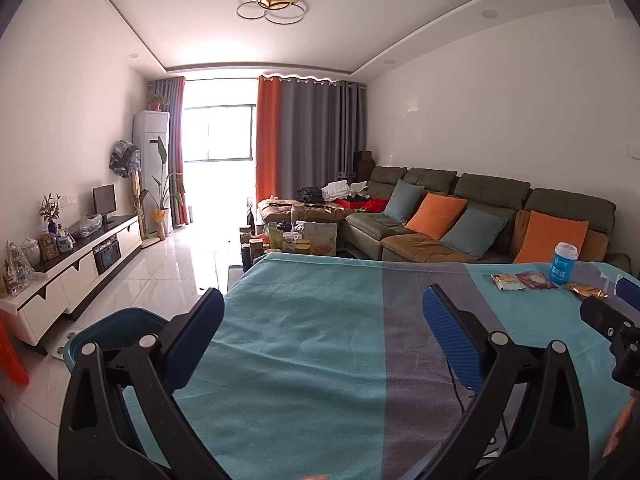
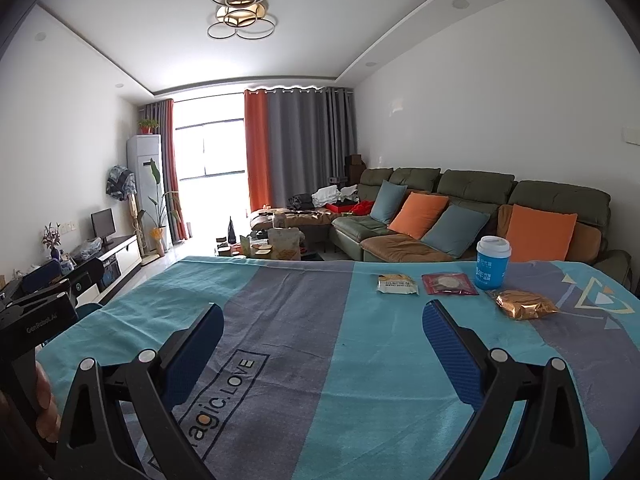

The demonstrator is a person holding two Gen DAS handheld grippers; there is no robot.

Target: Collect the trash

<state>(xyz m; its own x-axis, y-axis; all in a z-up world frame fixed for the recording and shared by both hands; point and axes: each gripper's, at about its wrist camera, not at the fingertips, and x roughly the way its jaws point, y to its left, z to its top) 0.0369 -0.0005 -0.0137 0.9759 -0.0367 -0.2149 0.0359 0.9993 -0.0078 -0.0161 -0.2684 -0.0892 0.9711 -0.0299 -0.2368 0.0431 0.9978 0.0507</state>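
Both tools match: the left gripper (image 1: 322,312) and right gripper (image 2: 322,328) have glossy black plastic linkage arms with round silver rivets, and ribbed blue pads on the fingers (image 2: 452,344). White "GenRobot.AI" lettering marks one black body, bare skin behind it.

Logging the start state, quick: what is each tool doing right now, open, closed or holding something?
Left tool: open, holding nothing, over the cloth-covered table.
Right tool: open, holding nothing.

yellow packet (image 2: 397,284) flat | red packet (image 2: 449,283) flat | gold wrapper (image 2: 525,305) crumpled | blue cup (image 2: 492,263) upright
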